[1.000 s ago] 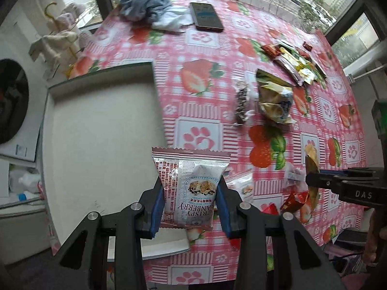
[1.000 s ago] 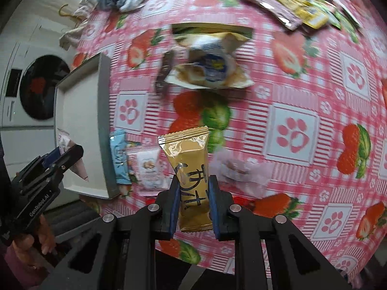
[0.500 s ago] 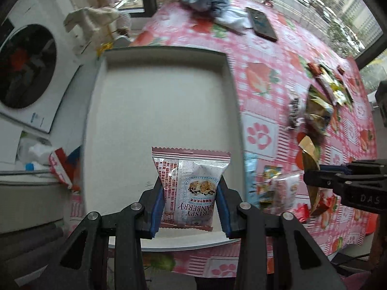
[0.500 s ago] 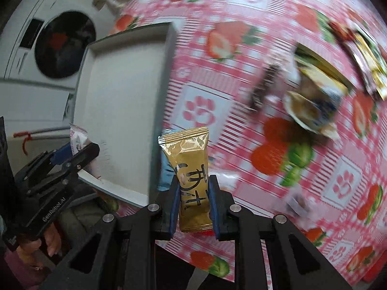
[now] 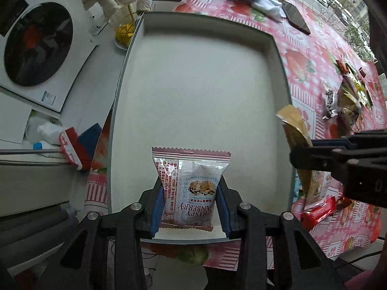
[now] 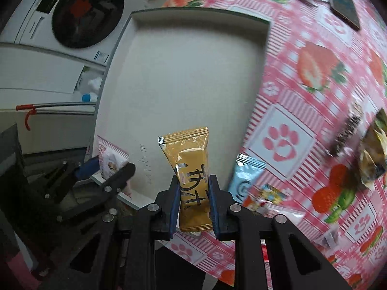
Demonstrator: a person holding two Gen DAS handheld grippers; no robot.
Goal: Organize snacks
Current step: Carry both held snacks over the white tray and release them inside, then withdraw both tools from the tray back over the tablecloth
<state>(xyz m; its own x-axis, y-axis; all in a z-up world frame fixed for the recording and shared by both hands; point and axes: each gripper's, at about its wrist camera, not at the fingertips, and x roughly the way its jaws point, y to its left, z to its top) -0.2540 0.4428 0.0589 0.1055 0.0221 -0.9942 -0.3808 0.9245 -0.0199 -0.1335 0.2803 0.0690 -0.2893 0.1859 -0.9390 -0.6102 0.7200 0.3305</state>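
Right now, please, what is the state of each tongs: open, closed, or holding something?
Left tongs: closed on the white cranberry snack packet.
Right tongs: closed on the golden snack packet.

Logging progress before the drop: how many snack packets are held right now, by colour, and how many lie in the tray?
White-and-pink packet, in the left gripper: 1
Gold packet, in the right gripper: 1
Packets lying in the tray: 0
Total held: 2
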